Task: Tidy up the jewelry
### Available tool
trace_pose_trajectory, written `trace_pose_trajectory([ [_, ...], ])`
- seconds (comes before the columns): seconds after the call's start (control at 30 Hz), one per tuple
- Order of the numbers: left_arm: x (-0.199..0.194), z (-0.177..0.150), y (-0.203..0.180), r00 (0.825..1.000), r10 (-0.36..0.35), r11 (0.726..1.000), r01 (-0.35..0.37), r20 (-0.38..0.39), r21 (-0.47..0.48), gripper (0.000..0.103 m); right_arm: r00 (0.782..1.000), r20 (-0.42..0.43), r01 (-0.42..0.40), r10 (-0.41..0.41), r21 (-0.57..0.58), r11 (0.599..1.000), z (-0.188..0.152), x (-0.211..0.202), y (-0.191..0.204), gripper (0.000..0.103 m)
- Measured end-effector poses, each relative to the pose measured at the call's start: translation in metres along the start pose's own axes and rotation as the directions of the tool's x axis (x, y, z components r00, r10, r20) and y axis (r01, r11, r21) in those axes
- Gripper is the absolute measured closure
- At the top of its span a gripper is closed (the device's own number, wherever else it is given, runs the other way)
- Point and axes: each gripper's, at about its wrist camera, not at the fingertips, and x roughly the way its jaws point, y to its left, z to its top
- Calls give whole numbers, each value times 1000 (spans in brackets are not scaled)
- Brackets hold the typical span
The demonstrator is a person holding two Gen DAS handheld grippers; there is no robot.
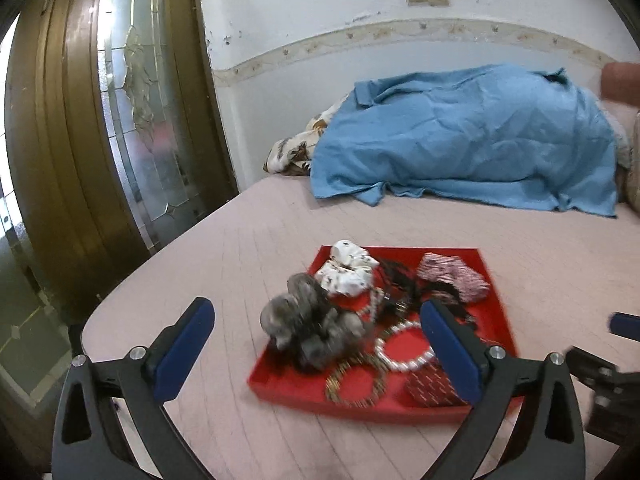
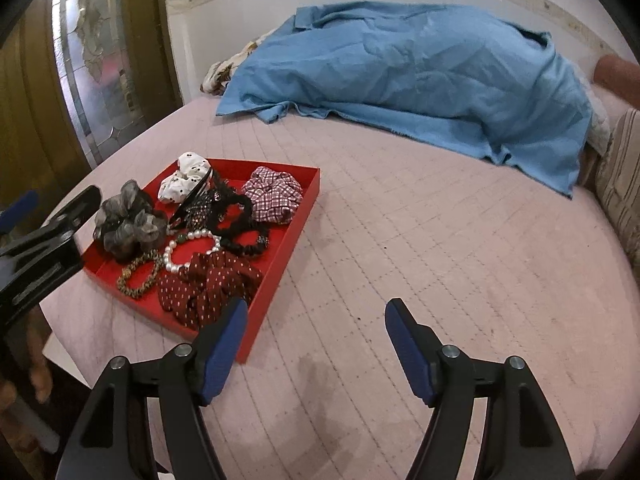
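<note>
— Blue-padded left gripper [image 1: 316, 344] nearest, jaws spread wide, nothing between the pads. Right gripper [image 2: 314, 344] parted too, empty, over bare pink bedspread [image 2: 420, 240].

— And the jewelry?

— Sits in red tray [image 2: 280, 236], straight ahead of left gripper, off to left of right gripper. Left hand nearer by far.

— Closest piece?

— Grey scrunchie [image 1: 312, 328], gauzy and puffy, perched on tray's near-left corner, just ahead of left pads. No clear long axis: a crumpled ring.

— Beyond it?

— Pearl bracelet [image 1: 404, 348], smooth round beads; gold bead bracelet [image 1: 356, 384], grainy; dark red dotted scrunchie [image 2: 208, 284], soft and ruffled.
</note>
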Motion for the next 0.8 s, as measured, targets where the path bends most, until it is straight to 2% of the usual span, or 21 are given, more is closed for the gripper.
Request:
trace_pose_trajectory([
  [0.2,-46,-11,7,999,-36,997,37,20,-67,0,997,71,44,-42,-27,999,-10,-24,-2,22],
  [0.33,-64,-11,6,998,-43,998,44,39,-46,0,992,110,69,-67,-11,998,-15,-38,-7,21],
  [0.53,-69,-12,0,996,-89,995,88,-16,-55,0,986,151,69,-65,-17,997,-19,-54,-5,12],
  [0.63,-71,-13,-4,996,-89,995,88,-20,-56,0,982,179,66,-60,-28,997,-20,-62,-5,2],
  [0.8,-69,-14,-9,992,-118,991,115,-49,-62,0,982,187,15,-11,-24,1000,-19,-66,-10,0],
])
